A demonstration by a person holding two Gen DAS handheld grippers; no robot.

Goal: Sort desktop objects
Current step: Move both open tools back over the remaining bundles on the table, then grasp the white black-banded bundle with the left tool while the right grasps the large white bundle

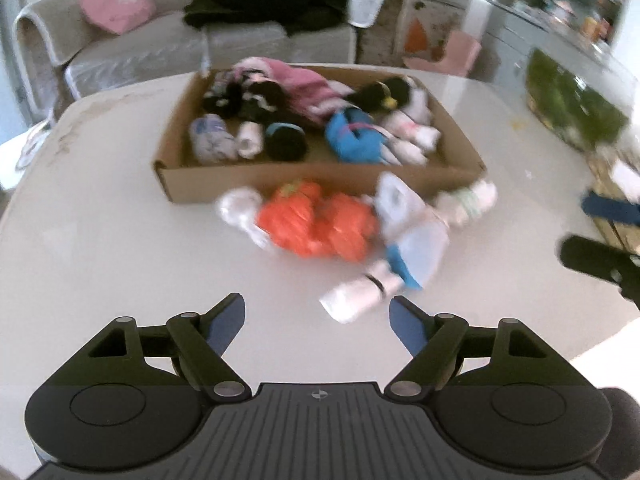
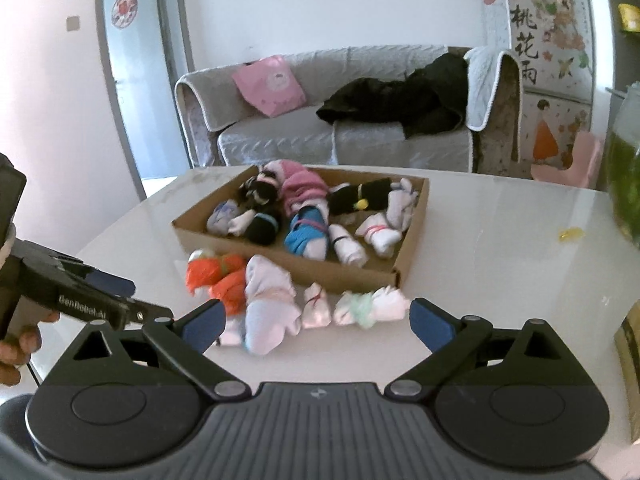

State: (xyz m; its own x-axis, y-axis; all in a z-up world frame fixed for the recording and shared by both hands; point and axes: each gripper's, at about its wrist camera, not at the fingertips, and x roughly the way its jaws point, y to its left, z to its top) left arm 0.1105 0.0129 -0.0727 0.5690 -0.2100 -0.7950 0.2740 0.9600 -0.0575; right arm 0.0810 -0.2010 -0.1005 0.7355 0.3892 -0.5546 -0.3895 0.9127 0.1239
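Observation:
A shallow cardboard box (image 2: 320,276) on the white table holds several rolled sock bundles in black, pink, blue and white. In front of it lies a row of bundles: an orange one (image 2: 224,280), a big pale pink-white one (image 2: 268,304), a small white one with a pink band (image 2: 316,306) and a white-green one (image 2: 368,306). My right gripper (image 2: 316,320) stands wide open just short of this row, touching none. My left gripper (image 1: 318,320) is open over bare table, with a white roll (image 1: 356,296) just ahead and the orange bundle (image 1: 316,224) beyond. The left wrist view is blurred.
A grey sofa (image 2: 280,140) with a pink bag and a black garment stands behind the table. A glass tank with green content (image 2: 624,184) sits at the table's right edge, a small yellow scrap (image 2: 570,234) near it. A person's hand (image 2: 16,344) holds the left gripper (image 2: 136,296).

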